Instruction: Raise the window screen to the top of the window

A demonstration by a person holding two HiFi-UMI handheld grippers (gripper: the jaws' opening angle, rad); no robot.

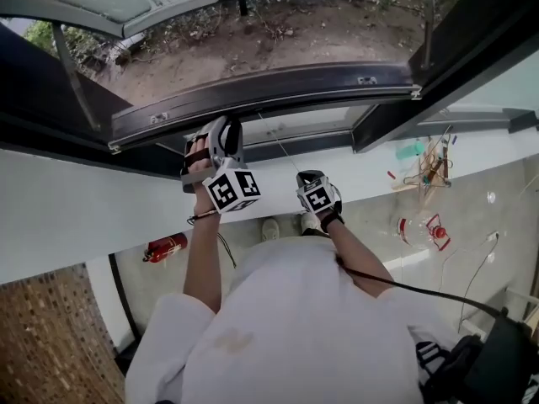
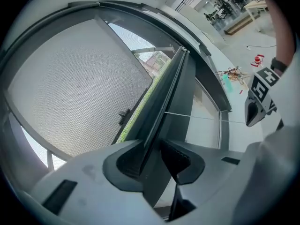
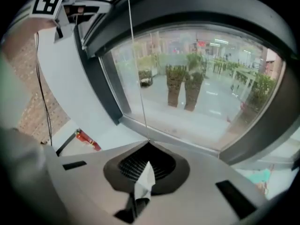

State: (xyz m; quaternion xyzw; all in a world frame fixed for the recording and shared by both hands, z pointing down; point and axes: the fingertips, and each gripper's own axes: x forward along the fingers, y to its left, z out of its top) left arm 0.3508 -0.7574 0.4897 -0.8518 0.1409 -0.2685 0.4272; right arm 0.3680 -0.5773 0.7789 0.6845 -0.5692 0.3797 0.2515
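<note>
Pinching the cord (image 3: 137, 78) is the right gripper (image 3: 148, 149), while the left gripper (image 2: 154, 150) clamps the screen bar (image 2: 168, 88).

Head view: frame bar (image 1: 261, 91) spans upper part, outdoor ground (image 1: 278, 36) behind it. left gripper (image 1: 223, 133) at near side of frame bar, bar edge between its jaws. In left gripper view, screen mesh (image 2: 75, 83) lies left of bar. right gripper (image 1: 313, 183) right of and below left gripper, apart from it. cord (image 3: 138, 78) runs from frame down into right gripper's jaws. fire extinguisher (image 1: 164, 247) on floor (image 1: 370, 217), left of person's torso. wire clutter (image 1: 429, 171) on floor, far right.
</note>
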